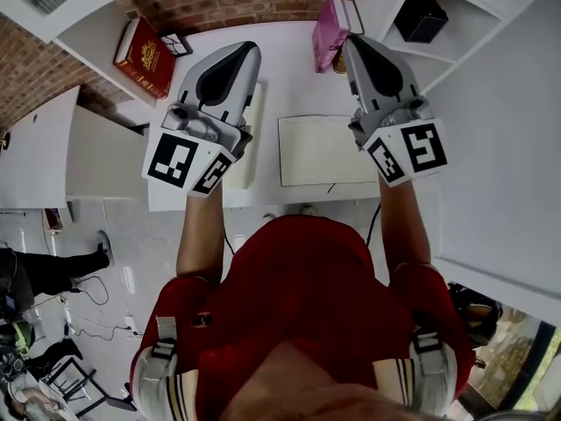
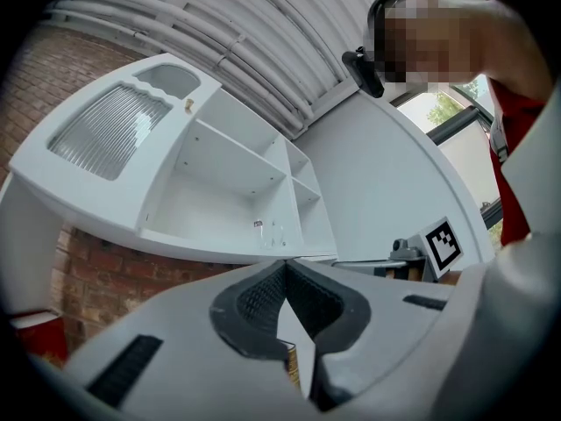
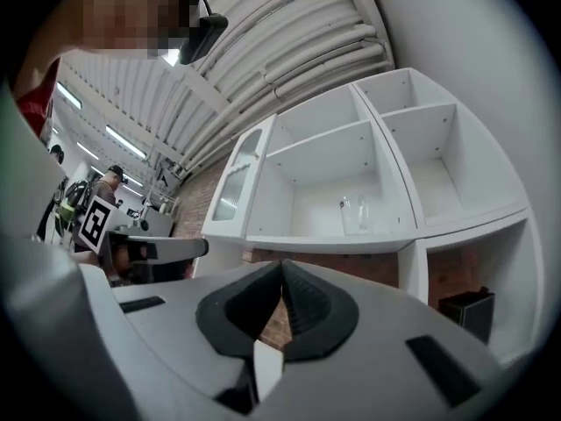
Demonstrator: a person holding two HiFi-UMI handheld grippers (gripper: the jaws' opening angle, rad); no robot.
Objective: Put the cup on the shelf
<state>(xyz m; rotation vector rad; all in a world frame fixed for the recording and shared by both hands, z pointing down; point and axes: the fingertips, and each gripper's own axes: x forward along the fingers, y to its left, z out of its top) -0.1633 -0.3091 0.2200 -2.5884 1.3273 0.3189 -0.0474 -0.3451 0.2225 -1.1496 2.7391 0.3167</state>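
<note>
One cup [image 3: 353,213] well beyond both jaws

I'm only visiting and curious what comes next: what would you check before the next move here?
1. The cup is on the shelf: ok, clear and upright in a compartment.
2. The left tool is free: ok, jaws together, nothing between them.
3. The right tool is free: ok, jaws together, nothing held.
4. Both tools are clear of the cup: ok, neither touches it or the shelf.
5. The cup sits safely back from the shelf edge: cannot tell.
</note>
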